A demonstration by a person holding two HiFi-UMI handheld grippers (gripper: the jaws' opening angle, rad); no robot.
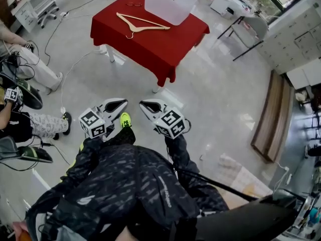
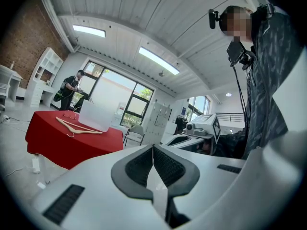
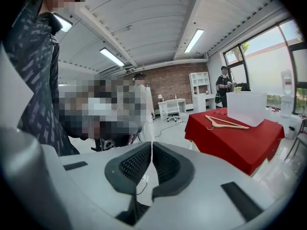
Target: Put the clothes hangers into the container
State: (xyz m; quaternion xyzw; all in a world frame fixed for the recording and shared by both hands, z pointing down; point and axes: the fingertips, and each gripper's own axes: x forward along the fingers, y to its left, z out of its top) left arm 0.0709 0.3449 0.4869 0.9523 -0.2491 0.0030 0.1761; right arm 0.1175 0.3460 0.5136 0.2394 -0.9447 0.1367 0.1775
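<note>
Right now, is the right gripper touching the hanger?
Apart. The head view shows the right gripper over the floor, short of the red table, where the hanger lies.

The clothes hanger point(image 1: 143, 25) lies on the table point(image 1: 160, 46), just left of the container point(image 1: 170, 4) at its far edge. The left gripper point(image 1: 120, 104) and right gripper point(image 1: 146, 106) are side by side, well short of the table.

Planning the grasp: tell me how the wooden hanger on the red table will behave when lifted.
The wooden hanger looks like thin, rigid wood, so it probably stays stiff and feels light. Its arms spread wide, so gripped on one arm it would likely swing down. Lying flat on the red cloth, it should slide rather than roll if pushed.
</note>
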